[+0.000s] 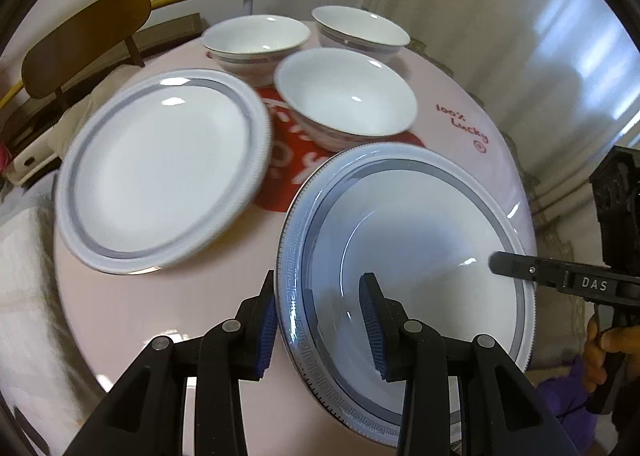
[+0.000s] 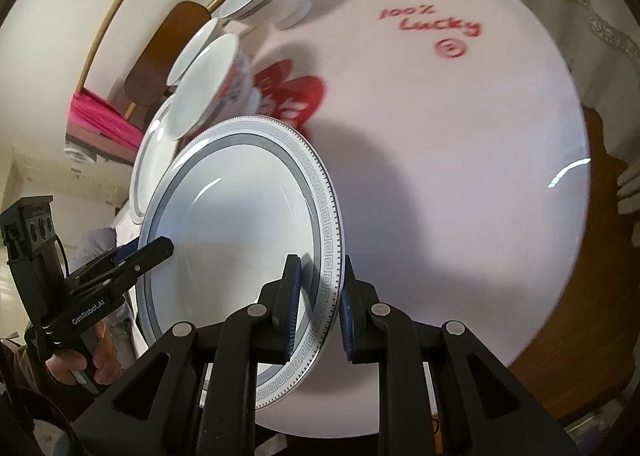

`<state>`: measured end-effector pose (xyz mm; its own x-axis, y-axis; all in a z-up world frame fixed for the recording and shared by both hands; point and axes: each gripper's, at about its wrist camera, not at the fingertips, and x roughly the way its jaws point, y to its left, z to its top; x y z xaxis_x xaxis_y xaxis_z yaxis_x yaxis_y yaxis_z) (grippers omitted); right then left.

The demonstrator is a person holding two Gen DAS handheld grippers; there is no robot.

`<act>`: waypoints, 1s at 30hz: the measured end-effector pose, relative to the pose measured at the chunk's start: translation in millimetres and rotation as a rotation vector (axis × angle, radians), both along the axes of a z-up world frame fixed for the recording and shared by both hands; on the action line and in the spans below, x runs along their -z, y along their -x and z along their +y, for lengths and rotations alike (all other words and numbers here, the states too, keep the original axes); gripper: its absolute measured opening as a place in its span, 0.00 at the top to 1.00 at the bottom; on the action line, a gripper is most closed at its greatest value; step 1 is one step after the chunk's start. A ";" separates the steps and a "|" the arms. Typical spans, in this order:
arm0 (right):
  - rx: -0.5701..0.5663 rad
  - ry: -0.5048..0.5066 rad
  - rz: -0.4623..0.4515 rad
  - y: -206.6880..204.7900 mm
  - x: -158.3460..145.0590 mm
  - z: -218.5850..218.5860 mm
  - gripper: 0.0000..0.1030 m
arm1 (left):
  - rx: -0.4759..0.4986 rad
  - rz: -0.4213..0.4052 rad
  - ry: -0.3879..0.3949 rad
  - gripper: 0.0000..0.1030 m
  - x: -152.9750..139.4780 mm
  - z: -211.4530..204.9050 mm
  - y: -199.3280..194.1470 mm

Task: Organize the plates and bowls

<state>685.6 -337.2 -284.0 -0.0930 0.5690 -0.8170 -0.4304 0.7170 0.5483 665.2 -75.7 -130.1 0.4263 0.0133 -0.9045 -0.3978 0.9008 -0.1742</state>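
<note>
Both tongs grip 1 Greek-key plate (image 1: 416, 256) by opposite rim edges, left tongs (image 1: 320, 320) & right tongs (image 2: 318, 312), holding it tilted above the table (image 2: 460, 176); 2nd plate (image 1: 160, 176) lies flat left of it, nearer left tongs.

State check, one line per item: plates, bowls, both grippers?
Held plate: lifted and tilted, gripped at opposite rims by both grippers, empty.
Second plate: flat on the table, empty, untouched.
Three bowls: upright on the table, separate, unstacked, empty.
Left gripper: straddles the held plate's rim, pads on it.
Right gripper: shut on the held plate's opposite rim.
</note>
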 end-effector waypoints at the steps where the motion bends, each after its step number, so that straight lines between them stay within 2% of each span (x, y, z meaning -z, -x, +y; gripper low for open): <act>1: 0.014 -0.003 0.000 9.0 -1.4 6.2 0.83 | 0.014 -0.004 0.000 0.67 -3.9 6.0 6.9; 7: 0.077 -0.023 0.011 49.6 -4.7 38.7 0.83 | 0.051 -0.026 -0.012 0.67 -19.6 47.9 36.3; 13: 0.120 -0.050 0.009 70.5 -7.6 73.1 0.82 | 0.067 -0.067 -0.027 0.67 -35.3 87.9 54.1; 23: 0.135 -0.061 0.005 68.3 -9.8 123.2 0.81 | 0.048 -0.092 -0.049 0.67 -45.6 131.1 69.4; 30: 0.130 -0.060 0.005 59.2 -9.1 148.3 0.81 | 0.014 -0.086 -0.053 0.67 -46.2 158.7 59.7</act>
